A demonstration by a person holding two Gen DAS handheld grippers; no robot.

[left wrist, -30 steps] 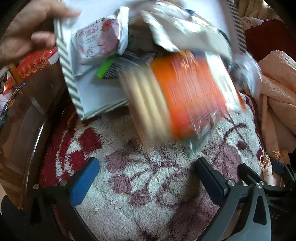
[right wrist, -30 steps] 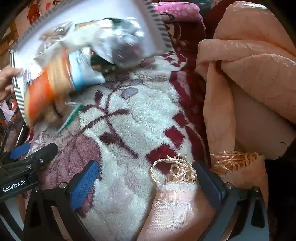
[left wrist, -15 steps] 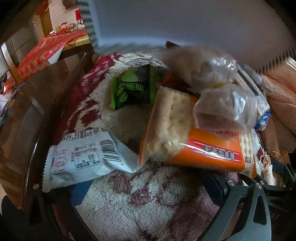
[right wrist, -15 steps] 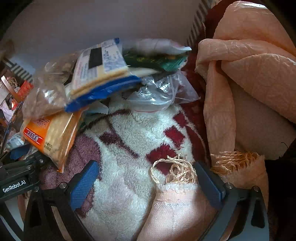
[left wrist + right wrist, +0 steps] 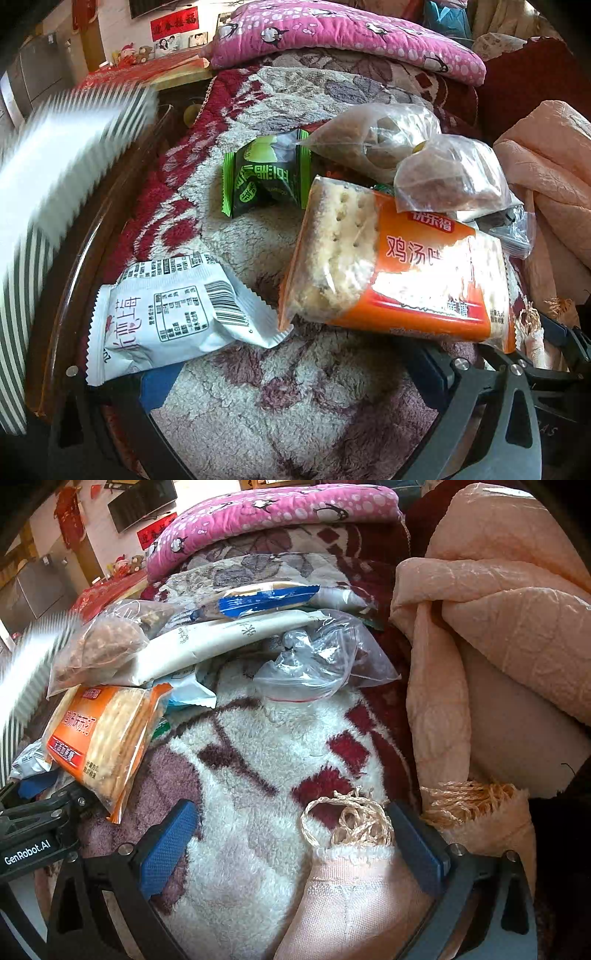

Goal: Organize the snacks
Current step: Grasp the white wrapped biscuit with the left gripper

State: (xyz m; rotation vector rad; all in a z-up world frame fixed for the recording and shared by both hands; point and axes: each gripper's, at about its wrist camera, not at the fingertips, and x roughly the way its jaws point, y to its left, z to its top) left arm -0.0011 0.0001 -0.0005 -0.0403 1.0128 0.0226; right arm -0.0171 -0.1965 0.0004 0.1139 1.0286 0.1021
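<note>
The sorting is only beginning, by my reading: the snacks are lying in a loose heap on the fleece blanket (image 5: pixel 295 424) and nothing is sitting in the striped box (image 5: pixel 55 177), which is blurring past at the far left of the left gripper (image 5: pixel 295 384), well apart from the pile. Going left to right from that gripper, whose fingers are standing wide apart and holding nothing, a white strawberry-print packet (image 5: pixel 173 314) is lying over its left finger, a green wrapped snack (image 5: pixel 266 173) is resting farther ahead, and the orange cracker pack (image 5: pixel 399 269) is leaning just ahead of its right finger with two clear bags of brown snacks (image 5: pixel 447 177) stacked on top. Ahead and to the left of the right gripper (image 5: pixel 291 845), also spread apart and empty, the same cracker pack (image 5: pixel 99 738) is overhanging, with a long white packet (image 5: pixel 221 642), a blue-edged pack (image 5: pixel 266 596) and an empty-looking zip bag (image 5: pixel 314 664) beyond; a peach quilt (image 5: pixel 498 627) is bunching to its right. Every item is waiting to be picked and placed.
</note>
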